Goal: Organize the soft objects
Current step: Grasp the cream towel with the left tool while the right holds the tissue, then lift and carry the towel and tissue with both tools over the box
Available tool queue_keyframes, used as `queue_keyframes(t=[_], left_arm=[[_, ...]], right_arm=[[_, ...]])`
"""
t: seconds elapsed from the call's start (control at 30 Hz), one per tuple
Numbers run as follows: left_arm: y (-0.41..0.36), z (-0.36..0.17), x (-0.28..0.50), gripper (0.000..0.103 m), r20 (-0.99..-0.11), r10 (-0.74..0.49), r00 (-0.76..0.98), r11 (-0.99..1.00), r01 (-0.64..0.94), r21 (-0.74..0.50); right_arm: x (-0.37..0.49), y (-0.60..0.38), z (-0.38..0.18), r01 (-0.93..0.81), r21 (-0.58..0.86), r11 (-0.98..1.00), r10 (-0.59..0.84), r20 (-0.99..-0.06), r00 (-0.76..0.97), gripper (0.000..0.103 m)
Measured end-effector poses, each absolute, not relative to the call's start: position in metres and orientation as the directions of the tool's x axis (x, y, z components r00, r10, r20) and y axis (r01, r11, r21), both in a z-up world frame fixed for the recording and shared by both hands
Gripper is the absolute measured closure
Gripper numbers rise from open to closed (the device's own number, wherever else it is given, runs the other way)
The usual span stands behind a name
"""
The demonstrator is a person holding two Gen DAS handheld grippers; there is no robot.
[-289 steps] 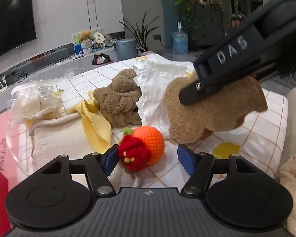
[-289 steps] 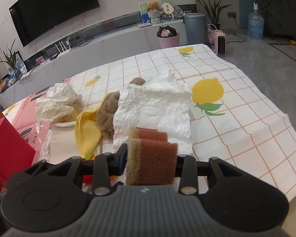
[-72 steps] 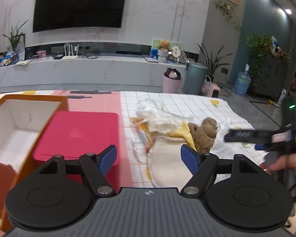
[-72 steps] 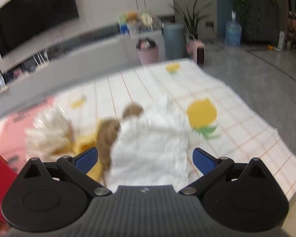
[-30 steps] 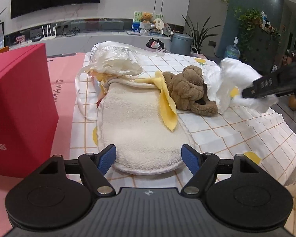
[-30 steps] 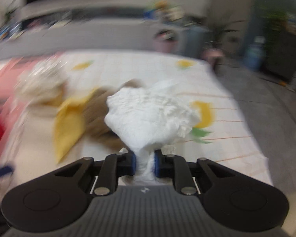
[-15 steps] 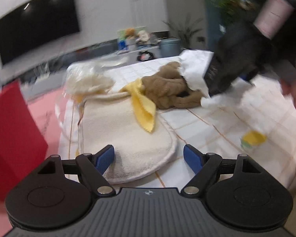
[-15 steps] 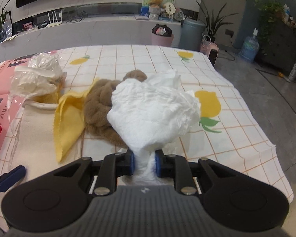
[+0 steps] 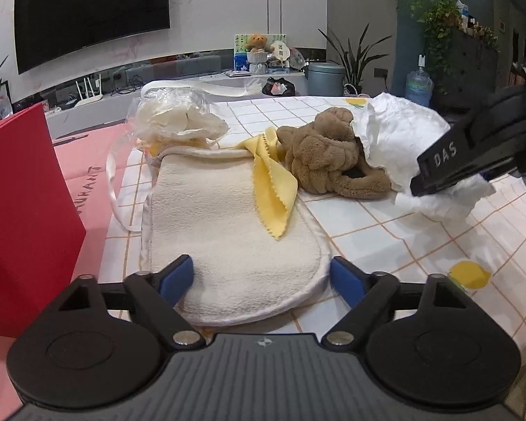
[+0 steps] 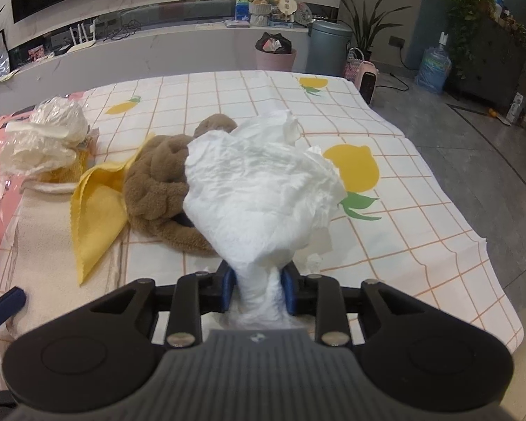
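Observation:
My right gripper [image 10: 259, 287] holds a crumpled white sheet [image 10: 263, 189] by its bunched neck; its jaws are opening, but the blue pads still touch the sheet on both sides. The sheet [image 9: 403, 140] hangs against a brown plush towel [image 9: 326, 161] on the tablecloth. My left gripper [image 9: 263, 277] stands open and its jaws are closing. The near end of a cream towel pad [image 9: 224, 217] lies between its pads, which do not press on it. A yellow cloth [image 9: 273, 193] drapes over the cream pad's far right corner.
A clear plastic bag [image 9: 179, 119] of white stuffing sits behind the cream pad. A red box [image 9: 21, 210] stands at the left. The lemon-print tablecloth [image 10: 403, 245] ends at the right edge, with grey floor beyond.
The right jaws have spread a little around the white sheet's neck. In the left wrist view the right gripper has drawn back to the right, and the left pads stand slightly closer together.

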State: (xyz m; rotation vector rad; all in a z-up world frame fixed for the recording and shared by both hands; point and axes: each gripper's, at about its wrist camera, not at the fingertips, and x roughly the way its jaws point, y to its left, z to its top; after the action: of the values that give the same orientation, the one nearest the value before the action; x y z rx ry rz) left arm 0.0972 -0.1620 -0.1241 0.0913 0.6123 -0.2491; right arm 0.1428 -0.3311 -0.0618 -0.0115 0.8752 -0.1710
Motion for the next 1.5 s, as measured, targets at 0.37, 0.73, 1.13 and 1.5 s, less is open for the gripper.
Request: queue_keyframes(t=[0.37,0.73,1.13,1.5], left_arm=[[-0.12,-0.117,0.105,0.089,-0.548,-0.205,0.811,0.975,0.124,-0.182],[-0.121,-0.095,0.079,0.091,-0.375,-0.252,0.892,0.964,0.198,-0.177],[-0.102,-0.072,0.059,0.091,-0.238,-0.277,0.931,0.938,0.208,-0.276],[-0.078,-0.061,0.061,0.091,-0.207,-0.282,0.937,0.93,0.213,-0.301]], right_arm=[[0.142,-0.327,-0.062,0.132,-0.089,0.987,-0.152,-0.762,0.63,0.075],[0.124,-0.335,-0.021,0.128,0.041,0.991,-0.072,-0.644,0.762,0.087],[0.098,-0.307,0.037,-0.096,0.112,0.989,0.143,-0.575,0.806,0.084],[0.125,-0.267,-0.045,-0.296,-0.037,0.955,0.125,-0.851,0.509,0.066]])
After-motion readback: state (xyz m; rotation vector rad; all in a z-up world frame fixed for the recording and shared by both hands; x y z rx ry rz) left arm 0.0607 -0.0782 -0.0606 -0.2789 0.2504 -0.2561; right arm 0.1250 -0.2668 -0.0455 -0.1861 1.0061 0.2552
